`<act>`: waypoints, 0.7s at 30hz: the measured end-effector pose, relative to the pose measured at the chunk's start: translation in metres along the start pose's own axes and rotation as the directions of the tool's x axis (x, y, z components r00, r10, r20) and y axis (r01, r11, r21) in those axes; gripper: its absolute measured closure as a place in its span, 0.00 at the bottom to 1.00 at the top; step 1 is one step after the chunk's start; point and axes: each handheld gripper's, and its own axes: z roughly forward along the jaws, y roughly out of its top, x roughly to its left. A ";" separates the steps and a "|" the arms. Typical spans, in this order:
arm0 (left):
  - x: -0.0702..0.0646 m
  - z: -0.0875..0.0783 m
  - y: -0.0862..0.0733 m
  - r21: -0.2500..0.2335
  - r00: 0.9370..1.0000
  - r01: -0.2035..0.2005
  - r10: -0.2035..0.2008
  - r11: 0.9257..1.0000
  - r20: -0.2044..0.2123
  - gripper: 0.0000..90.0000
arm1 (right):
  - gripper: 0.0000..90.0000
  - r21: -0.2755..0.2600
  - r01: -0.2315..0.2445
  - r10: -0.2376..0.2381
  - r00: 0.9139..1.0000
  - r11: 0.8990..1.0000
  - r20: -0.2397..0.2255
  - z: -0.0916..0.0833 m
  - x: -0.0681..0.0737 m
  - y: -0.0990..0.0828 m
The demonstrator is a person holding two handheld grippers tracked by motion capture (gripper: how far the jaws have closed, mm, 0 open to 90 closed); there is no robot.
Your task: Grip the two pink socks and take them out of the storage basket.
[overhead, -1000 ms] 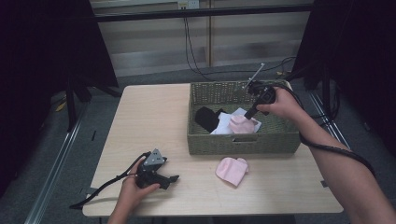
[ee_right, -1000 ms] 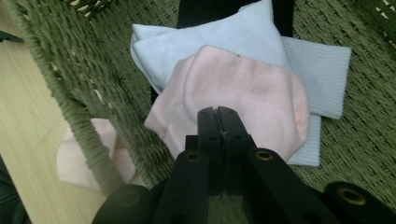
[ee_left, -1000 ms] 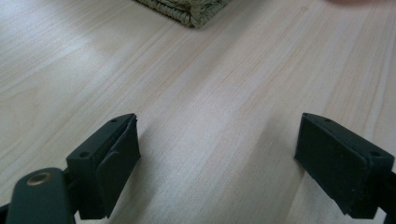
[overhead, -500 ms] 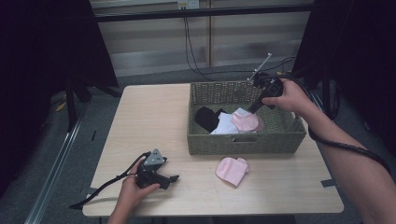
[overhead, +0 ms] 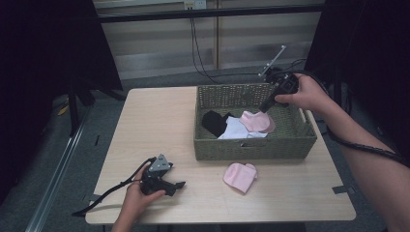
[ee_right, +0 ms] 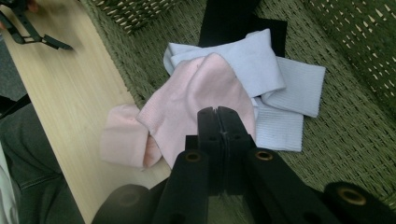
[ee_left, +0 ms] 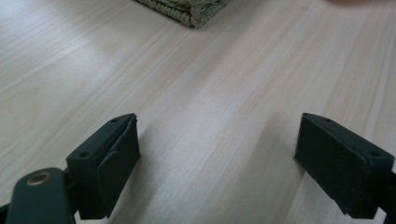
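Here right gripper (ee_right: 217, 114) pinches soft pink sock (ee_right: 196, 100).

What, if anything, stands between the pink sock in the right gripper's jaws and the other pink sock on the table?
The basket's front wall does: the held pink sock hangs inside the basket, the other pink sock lies on the table just outside that wall.

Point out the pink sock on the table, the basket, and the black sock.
pink sock on the table (overhead: 240, 176), high view, its middle.
basket (overhead: 251, 149), high view, front wall.
black sock (overhead: 214, 122), high view, its middle.
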 end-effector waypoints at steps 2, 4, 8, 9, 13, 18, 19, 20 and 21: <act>0.000 0.000 0.000 0.000 1.000 0.000 0.000 1.000 0.000 0.14 | 0.99 -0.003 0.005 -0.005 1.000 1.000 0.001 -0.002 0.001 0.000; 0.000 0.000 0.000 -0.001 1.000 -0.001 0.001 1.000 0.000 0.14 | 0.99 -0.012 0.018 -0.018 1.000 1.000 -0.002 -0.007 0.006 0.000; 0.000 0.000 0.000 0.000 1.000 0.000 0.000 1.000 0.000 0.14 | 0.99 -0.017 0.034 -0.034 0.999 0.999 0.001 -0.015 0.013 0.000; 0.000 0.000 0.000 0.000 1.000 0.000 0.000 1.000 0.000 0.14 | 0.99 -0.022 0.039 -0.039 0.999 0.999 -0.003 -0.017 0.014 0.000; 0.000 0.000 0.000 0.000 1.000 0.000 0.000 1.000 0.000 0.14 | 0.99 -0.035 0.051 -0.051 0.999 0.998 -0.005 -0.026 0.021 0.001; 0.000 0.000 0.000 0.000 1.000 0.000 0.000 1.000 0.000 0.14 | 0.99 -0.033 0.074 -0.075 0.997 0.997 -0.012 -0.032 0.032 0.001; 0.000 0.000 0.000 0.000 1.000 0.000 0.000 1.000 0.000 0.15 | 0.99 -0.030 0.081 -0.081 0.997 0.996 -0.010 -0.034 0.035 0.001; 0.000 0.000 0.000 0.000 1.000 0.000 0.000 1.000 0.000 0.14 | 0.99 -0.030 0.087 -0.088 0.996 0.996 -0.010 -0.034 0.037 0.001; 0.000 0.000 0.000 0.001 1.000 -0.001 0.001 1.000 0.000 0.14 | 0.99 -0.030 0.095 -0.095 0.995 0.995 -0.011 -0.036 0.040 0.001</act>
